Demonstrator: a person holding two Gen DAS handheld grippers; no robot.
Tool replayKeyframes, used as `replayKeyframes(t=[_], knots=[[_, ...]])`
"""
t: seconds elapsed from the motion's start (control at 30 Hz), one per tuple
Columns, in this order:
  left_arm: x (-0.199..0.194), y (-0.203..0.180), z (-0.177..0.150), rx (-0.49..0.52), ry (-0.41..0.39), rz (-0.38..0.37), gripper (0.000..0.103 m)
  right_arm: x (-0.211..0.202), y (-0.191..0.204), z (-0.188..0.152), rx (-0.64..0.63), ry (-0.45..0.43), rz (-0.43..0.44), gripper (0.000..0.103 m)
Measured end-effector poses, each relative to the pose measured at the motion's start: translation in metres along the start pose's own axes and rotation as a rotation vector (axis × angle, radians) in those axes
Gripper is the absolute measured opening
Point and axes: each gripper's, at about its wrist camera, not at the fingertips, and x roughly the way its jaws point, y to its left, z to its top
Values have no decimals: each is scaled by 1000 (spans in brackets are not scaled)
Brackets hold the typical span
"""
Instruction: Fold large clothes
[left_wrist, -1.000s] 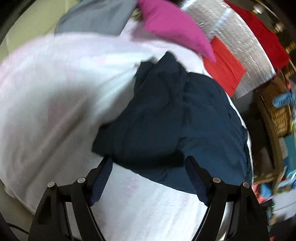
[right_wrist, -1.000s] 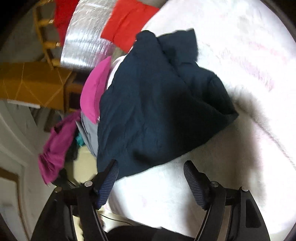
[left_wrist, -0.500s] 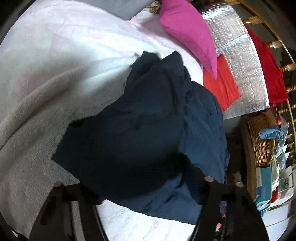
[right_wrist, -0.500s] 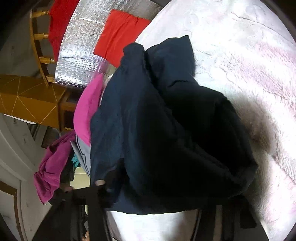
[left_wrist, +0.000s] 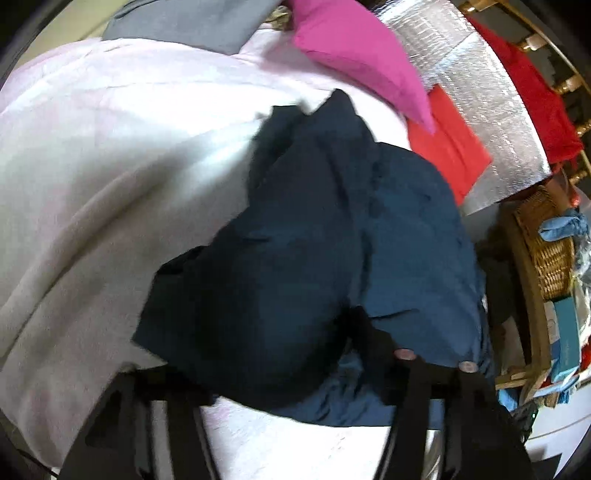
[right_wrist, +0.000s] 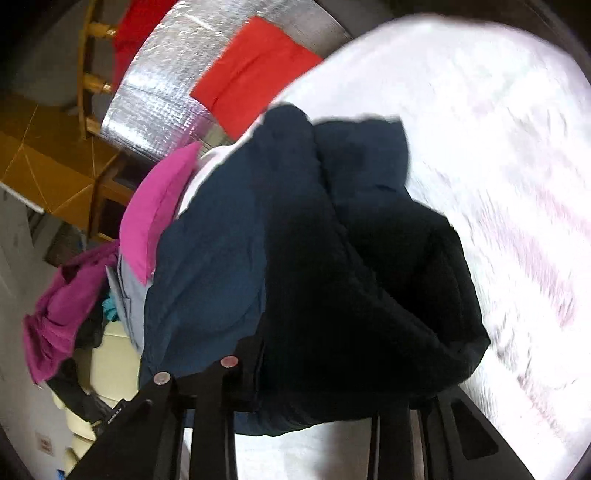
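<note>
A white fleecy blanket (left_wrist: 110, 177) with faint pink marks covers the broad surface and is brightly lit. At its far edge lie a pink cushion (left_wrist: 354, 48) and a grey cloth (left_wrist: 192, 22). Beyond them a silver quilted foil sheet (left_wrist: 491, 110) carries a folded red cloth (left_wrist: 447, 147), with wooden chair spindles (right_wrist: 90, 79) behind it draped in red fabric (left_wrist: 535, 99). To one side stands a wicker basket (left_wrist: 550, 251) among clutter. An orange-brown cabinet (right_wrist: 48, 166) and a heap of magenta cloth (right_wrist: 62, 306) stand near a pale wall.
</note>
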Motion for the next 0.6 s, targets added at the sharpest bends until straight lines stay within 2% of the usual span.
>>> replayKeyframes(t=[0.1, 0.2, 0.27, 0.4, 0.5, 0.6], knots=[[-8, 0, 0, 17, -10, 17, 66, -10, -3, 1, 34, 27, 9, 40], [-19, -4, -3, 60, -43, 61, 66, -31, 2, 0, 0, 47, -10, 52], [-23, -8, -3, 85, -54, 81, 66, -46, 5, -5, -38, 42, -40, 55], [-32, -16, -6, 158, -74, 139, 66, -86, 10, -14, -179, -18, -156, 56], [-39, -21, -13, 216, -99, 190, 67, -104, 21, -16, -251, -56, -161, 56], [-45, -25, -23, 283, -118, 269, 69, -102, 46, -21, -355, -99, -181, 56]])
